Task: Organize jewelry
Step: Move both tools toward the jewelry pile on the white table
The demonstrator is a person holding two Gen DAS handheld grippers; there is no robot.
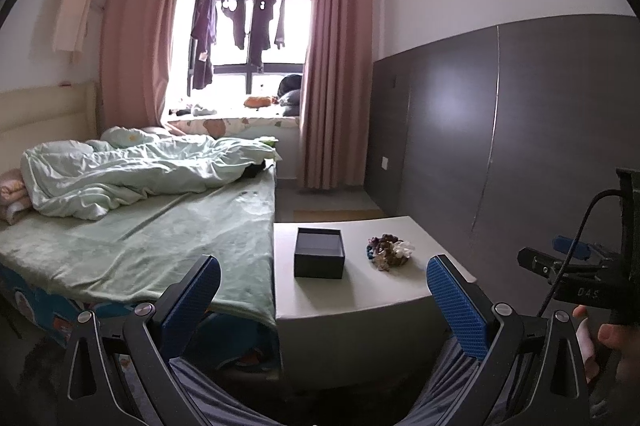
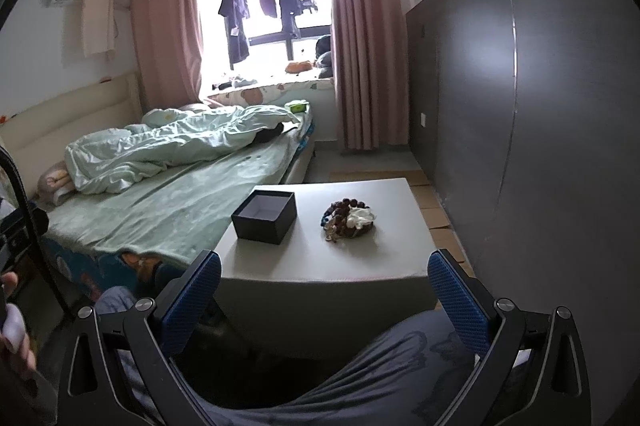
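Note:
A small dark open box (image 1: 319,252) (image 2: 265,216) stands on a low pale table (image 1: 352,290) (image 2: 320,258). To its right lies a heap of jewelry (image 1: 389,251) (image 2: 349,220): brown bead strings, a blue bead string and something white. My left gripper (image 1: 324,286) is open and empty, held short of the table's near edge. My right gripper (image 2: 324,286) is open and empty too, also back from the table. In the left wrist view the right gripper's body (image 1: 568,266) shows at the right edge, with a hand below it.
A bed (image 1: 140,234) (image 2: 160,202) with a green sheet and rumpled quilt abuts the table's left side. A dark wall panel (image 1: 500,130) (image 2: 520,106) runs along the right. The person's knees in grey trousers (image 2: 360,378) sit below the grippers. Pink curtains frame the far window.

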